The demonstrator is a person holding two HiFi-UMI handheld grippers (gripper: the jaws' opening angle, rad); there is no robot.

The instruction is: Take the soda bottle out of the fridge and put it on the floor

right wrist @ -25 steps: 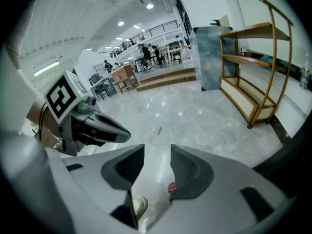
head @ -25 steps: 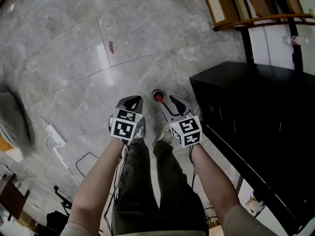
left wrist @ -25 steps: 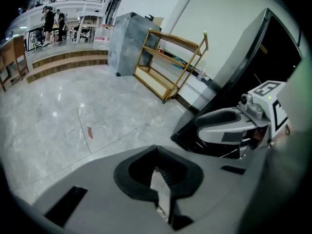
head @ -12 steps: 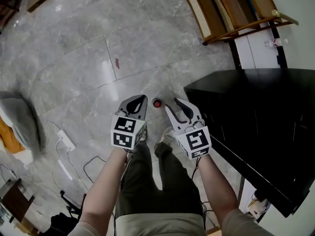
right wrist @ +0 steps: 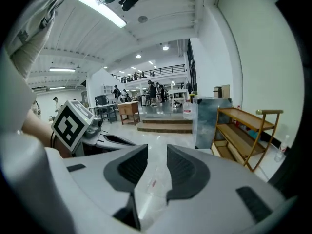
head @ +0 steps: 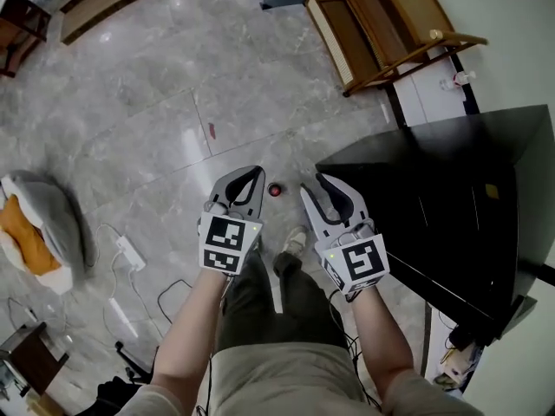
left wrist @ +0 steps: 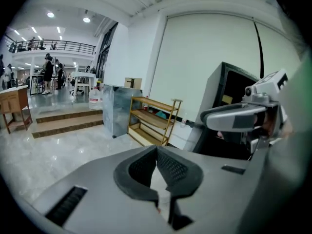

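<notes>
Left gripper (head: 244, 177) is held shut, pads met at the tips, nothing pinched. Right gripper (head: 325, 186) is held part open; its jaws have just been closing, and only floor is seen between them. Soda bottle (head: 276, 190) is stood upright on the floor (head: 139, 102), seen between the two grippers and below them, touched by neither. Black fridge (head: 451, 198) is set just right of the right gripper, wooden shelf (head: 381, 24) beyond it. Power strip (head: 130, 252) and grey cushion (head: 48, 219) are laid well off to the left gripper's outer side.
</notes>
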